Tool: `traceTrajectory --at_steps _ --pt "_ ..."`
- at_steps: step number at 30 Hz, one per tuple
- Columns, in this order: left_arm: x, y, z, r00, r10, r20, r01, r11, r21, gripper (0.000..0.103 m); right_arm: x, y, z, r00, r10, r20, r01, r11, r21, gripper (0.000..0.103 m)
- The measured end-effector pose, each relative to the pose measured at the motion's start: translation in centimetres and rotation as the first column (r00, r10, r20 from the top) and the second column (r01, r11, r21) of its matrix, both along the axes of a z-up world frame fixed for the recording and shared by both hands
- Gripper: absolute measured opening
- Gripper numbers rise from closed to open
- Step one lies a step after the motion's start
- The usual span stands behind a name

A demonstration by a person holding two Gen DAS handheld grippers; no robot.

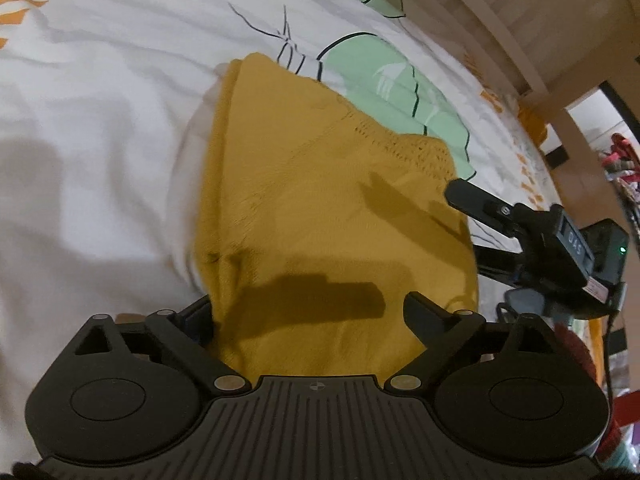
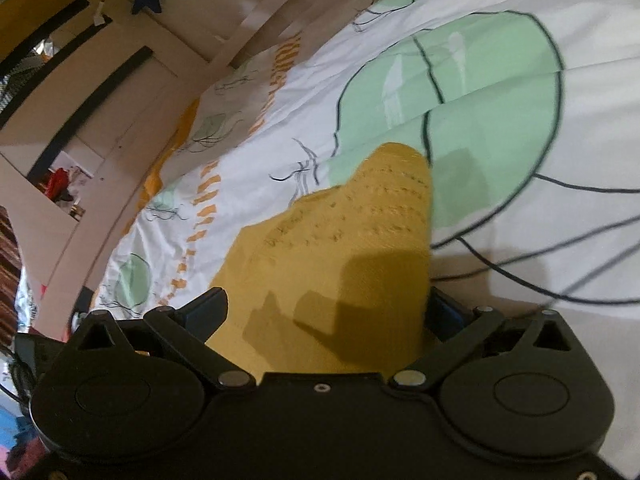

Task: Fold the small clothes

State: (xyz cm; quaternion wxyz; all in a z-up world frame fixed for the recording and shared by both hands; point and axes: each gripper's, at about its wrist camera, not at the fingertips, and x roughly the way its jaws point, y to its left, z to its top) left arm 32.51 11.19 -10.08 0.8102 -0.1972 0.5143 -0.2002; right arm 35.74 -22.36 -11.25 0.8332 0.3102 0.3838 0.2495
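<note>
Mustard knit garment (image 1: 320, 216) lies folded into a compact, doubled-over shape on the white patterned bedsheet (image 1: 100, 120); the fold looks largely done, with smoothing or a final fold possibly left. Left gripper (image 1: 308, 316) hangs over its near edge, jaws spread wide, gripping nothing. Right gripper (image 2: 324, 312) likewise stands released at the garment's right side, its finger (image 1: 472, 200) just beside the cloth.
</note>
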Motion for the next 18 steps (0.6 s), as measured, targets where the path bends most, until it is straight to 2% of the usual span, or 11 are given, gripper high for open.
traceTrajectory --at_steps 3,6,9,11,14,18 --pt "0.0 -0.5 0.1 1.0 -0.012 0.008 0.012 1.0 0.012 0.095 1.0 0.5 -0.4 1.0 0.004 0.0 -0.004 1.0 0.021 0.103" --pt "-0.2 -0.5 0.2 1.0 -0.02 0.014 0.02 1.0 -0.009 0.093 1.5 0.5 -0.6 1.0 0.002 -0.001 -0.002 0.999 0.045 0.103" --pt "-0.4 -0.5 0.3 1.0 -0.021 0.014 0.021 1.0 -0.018 0.079 1.2 0.4 -0.5 1.0 0.023 0.006 -0.023 0.999 0.041 0.103" --pt "-0.6 -0.3 0.5 1.0 -0.017 0.008 0.018 1.0 -0.016 0.059 0.9 0.2 -0.5 0.999 0.039 0.011 -0.04 0.999 0.036 0.102" --pt "-0.6 0.2 0.4 1.0 0.005 -0.006 -0.005 1.0 -0.008 0.04 0.3 -0.2 -0.3 0.999 0.048 0.013 -0.048 0.998 0.04 0.102" --pt "-0.6 0.8 0.4 0.999 0.029 -0.023 -0.03 0.999 -0.03 0.033 0.1 -0.6 -0.3 0.999 0.042 0.01 -0.043 0.997 0.057 0.102"
